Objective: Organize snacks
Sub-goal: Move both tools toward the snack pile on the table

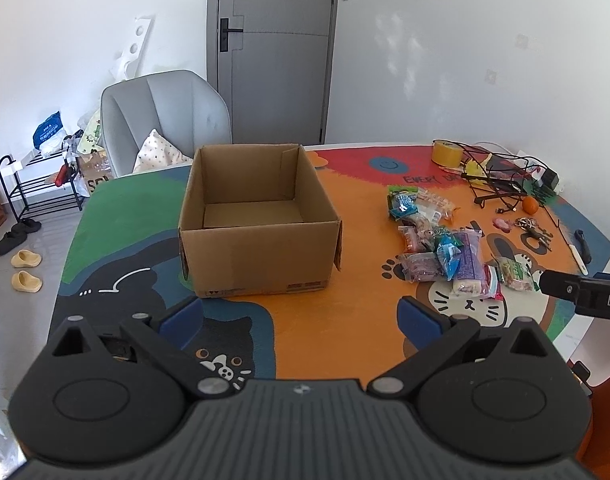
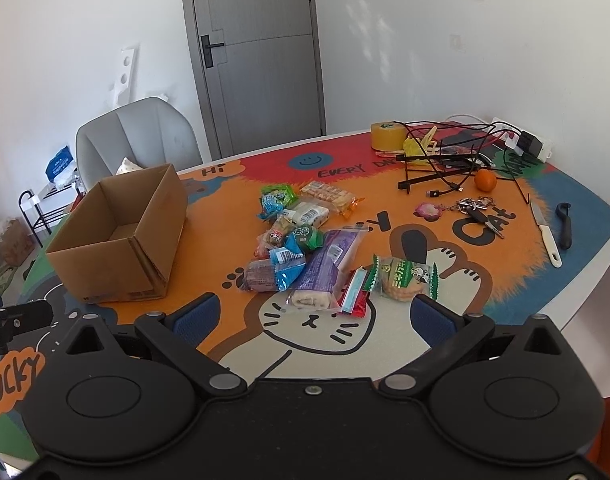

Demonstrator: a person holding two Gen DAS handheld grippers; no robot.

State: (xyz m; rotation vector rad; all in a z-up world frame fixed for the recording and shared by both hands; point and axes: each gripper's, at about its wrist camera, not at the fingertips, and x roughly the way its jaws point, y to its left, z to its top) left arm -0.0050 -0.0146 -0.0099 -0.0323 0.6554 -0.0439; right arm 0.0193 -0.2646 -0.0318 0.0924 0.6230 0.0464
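An open, empty cardboard box (image 1: 257, 224) (image 2: 121, 240) stands on the colourful cat-print table mat (image 1: 345, 320). To its right lies a pile of wrapped snacks (image 1: 445, 248) (image 2: 305, 248): a purple roll pack (image 2: 325, 268), blue packets (image 2: 287, 268), a green-edged biscuit pack (image 2: 405, 280), a red-and-blue stick pack (image 2: 355, 292). My left gripper (image 1: 301, 316) hovers open just in front of the box, with nothing between its blue pads. My right gripper (image 2: 313, 316) is open, just short of the nearest snacks. Part of the right gripper shows at the left wrist view's right edge (image 1: 577, 292).
At the table's far right lie a yellow tape roll (image 2: 387, 136), tangled black cables and a stand (image 2: 457, 160), an orange (image 2: 485, 180), keys (image 2: 477, 210), a knife (image 2: 547, 236) and a black peeler (image 2: 565, 226). A grey chair (image 1: 165, 120) stands behind the box.
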